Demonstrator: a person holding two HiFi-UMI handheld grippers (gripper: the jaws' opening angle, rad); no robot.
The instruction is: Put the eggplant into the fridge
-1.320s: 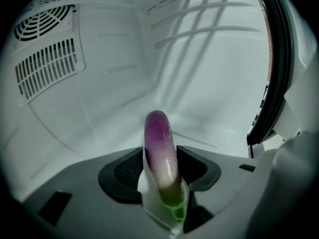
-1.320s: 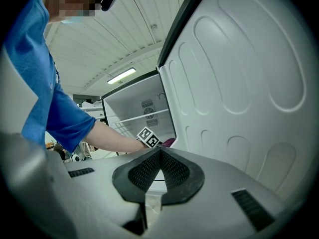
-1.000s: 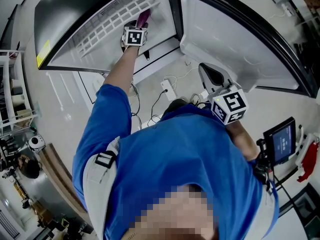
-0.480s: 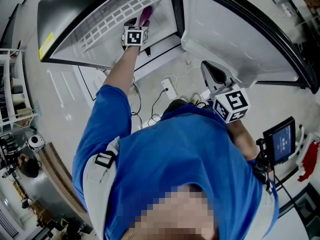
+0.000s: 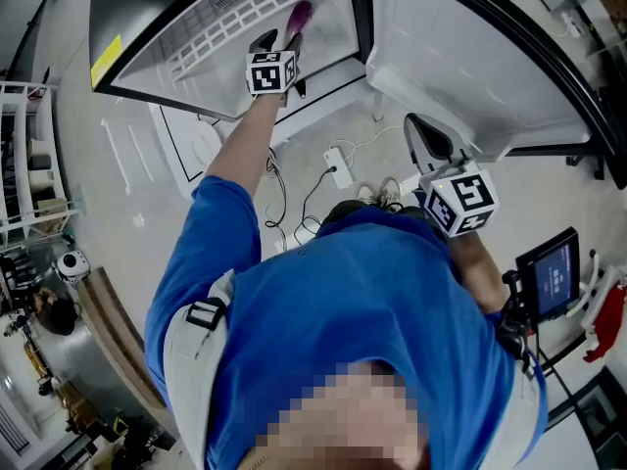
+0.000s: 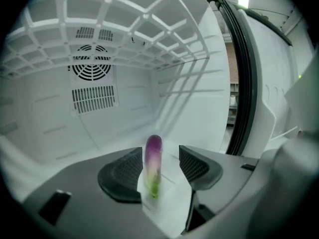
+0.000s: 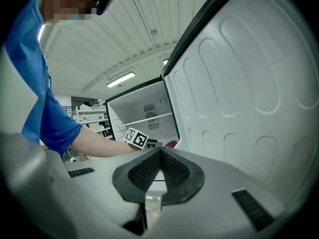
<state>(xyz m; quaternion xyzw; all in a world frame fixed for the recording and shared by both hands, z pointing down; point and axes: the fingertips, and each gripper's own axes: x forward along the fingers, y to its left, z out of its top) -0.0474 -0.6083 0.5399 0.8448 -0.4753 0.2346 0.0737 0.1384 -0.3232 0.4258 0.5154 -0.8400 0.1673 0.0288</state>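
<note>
The eggplant [image 6: 153, 159], purple with a green stem end, lies on the white floor of the open fridge compartment [image 6: 75, 133]. My left gripper [image 6: 160, 152] reaches into the fridge. Its jaws have just been opening and now stand wide on either side of the eggplant without pressing it. From the head view, the eggplant [image 5: 298, 18] sits just beyond the left gripper [image 5: 279, 42]. My right gripper [image 7: 159, 153] is shut on nothing and hangs outside by the open fridge door [image 7: 249, 83]. It also shows in the head view [image 5: 423, 137].
A white wire shelf [image 6: 124, 29] spans the compartment above the eggplant, and a fan vent [image 6: 90, 68] sits in the back wall. The black-edged door [image 5: 470, 57] stands open at right. A power strip with cables [image 5: 338, 167] lies on the floor, with a small screen [image 5: 551, 280] at right.
The left gripper has risen and drawn back a little from the eggplant, which stays on the fridge floor. The right gripper has kept still.
</note>
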